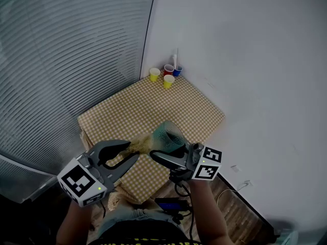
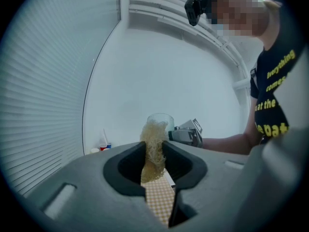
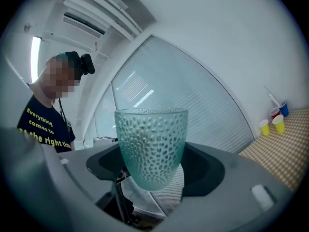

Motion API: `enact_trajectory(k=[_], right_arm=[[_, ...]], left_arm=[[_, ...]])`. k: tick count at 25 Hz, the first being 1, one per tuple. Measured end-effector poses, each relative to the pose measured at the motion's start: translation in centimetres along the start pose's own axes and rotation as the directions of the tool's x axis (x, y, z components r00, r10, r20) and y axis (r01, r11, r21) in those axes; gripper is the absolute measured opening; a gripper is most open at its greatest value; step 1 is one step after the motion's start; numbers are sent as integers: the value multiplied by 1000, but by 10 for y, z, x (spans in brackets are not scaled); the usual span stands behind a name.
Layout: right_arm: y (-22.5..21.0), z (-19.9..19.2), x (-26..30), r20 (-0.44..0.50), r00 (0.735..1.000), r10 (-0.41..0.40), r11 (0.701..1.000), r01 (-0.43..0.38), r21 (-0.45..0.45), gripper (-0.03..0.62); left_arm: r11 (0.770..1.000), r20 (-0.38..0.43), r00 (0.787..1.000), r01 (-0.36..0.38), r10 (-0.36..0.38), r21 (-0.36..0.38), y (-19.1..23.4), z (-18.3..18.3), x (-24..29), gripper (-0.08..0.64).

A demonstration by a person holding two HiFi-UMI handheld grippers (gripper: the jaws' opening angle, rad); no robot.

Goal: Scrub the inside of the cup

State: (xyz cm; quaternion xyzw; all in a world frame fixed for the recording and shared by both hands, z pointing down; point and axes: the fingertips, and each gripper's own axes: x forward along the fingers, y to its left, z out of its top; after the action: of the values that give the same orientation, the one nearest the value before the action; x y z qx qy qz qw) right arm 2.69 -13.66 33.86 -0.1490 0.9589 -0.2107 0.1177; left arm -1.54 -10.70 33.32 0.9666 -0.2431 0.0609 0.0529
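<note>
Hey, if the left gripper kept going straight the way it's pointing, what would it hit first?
Probably the green glass cup: the scrubber it holds points at its rim, depth unclear.

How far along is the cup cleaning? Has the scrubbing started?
Done: both things are picked up. The right gripper holds the dimpled glass cup above the checked table; the left gripper pinches a tan fibrous scrubber. In hand: the scrubber's tip is at the cup's mouth; whether it's inside, I can't tell. Left: the scrubbing itself.
</note>
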Motion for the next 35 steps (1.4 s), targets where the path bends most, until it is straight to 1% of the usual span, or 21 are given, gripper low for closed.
enact_trajectory(k=[4,12,19,22,26,29,35], right_arm=[[3,-5,2,-22,1000,-2,1000,1,-11,360],[12,-23,14,-86,996,18,999,-21,-30,360],[5,-19,14,-75,997,8,999,-10,-33,360],[-2,-12,12,-59,998,-1,1000,0,-28,360],[-7,-8,9,-53,999,-9,1000,7,-30,360],[-1,-12,10,-64,998,-2,999,0,-33,360],[10,-25,16,-93,995,24,999,-27,-33,360]], left_arm=[[1000,0,1000,-8,8,8,2,2,-2,106],[1000,44,999,-14,13,27,15,22,0,106],[1000,33,999,-14,15,-3,22,12,1,106],[1000,13,1000,-17,18,-22,26,4,4,106],[999,-15,999,-29,28,-27,29,-6,7,106],[999,-11,999,-37,37,-22,27,-4,4,106],[999,27,999,-42,42,6,26,13,1,106]])
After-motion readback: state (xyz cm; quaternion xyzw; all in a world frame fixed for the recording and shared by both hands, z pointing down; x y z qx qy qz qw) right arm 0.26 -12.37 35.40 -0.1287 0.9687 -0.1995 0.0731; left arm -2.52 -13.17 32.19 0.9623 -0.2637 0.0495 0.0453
